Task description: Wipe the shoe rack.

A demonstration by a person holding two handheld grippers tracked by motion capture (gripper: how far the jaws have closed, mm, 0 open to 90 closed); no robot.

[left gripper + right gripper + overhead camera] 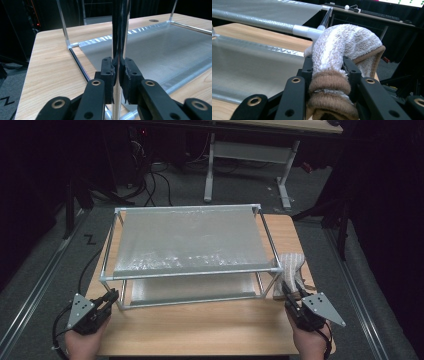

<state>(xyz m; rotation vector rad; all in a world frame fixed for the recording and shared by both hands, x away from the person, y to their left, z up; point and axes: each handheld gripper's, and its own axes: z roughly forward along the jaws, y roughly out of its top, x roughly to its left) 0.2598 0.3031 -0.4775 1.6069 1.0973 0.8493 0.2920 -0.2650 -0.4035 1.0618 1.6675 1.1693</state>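
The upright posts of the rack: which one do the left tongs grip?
The near-left corner post, the upright closest to the person's left hand. The left tongs are shut on it; the other three corner posts stand free.

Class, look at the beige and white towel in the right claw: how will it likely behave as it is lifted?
The towel probably flops: its free end droops over the right claw. It looks light, soft terry. Slipping seems unlikely, since the jaws pinch its bunched folds, though it could snag on the rack corner beside it.
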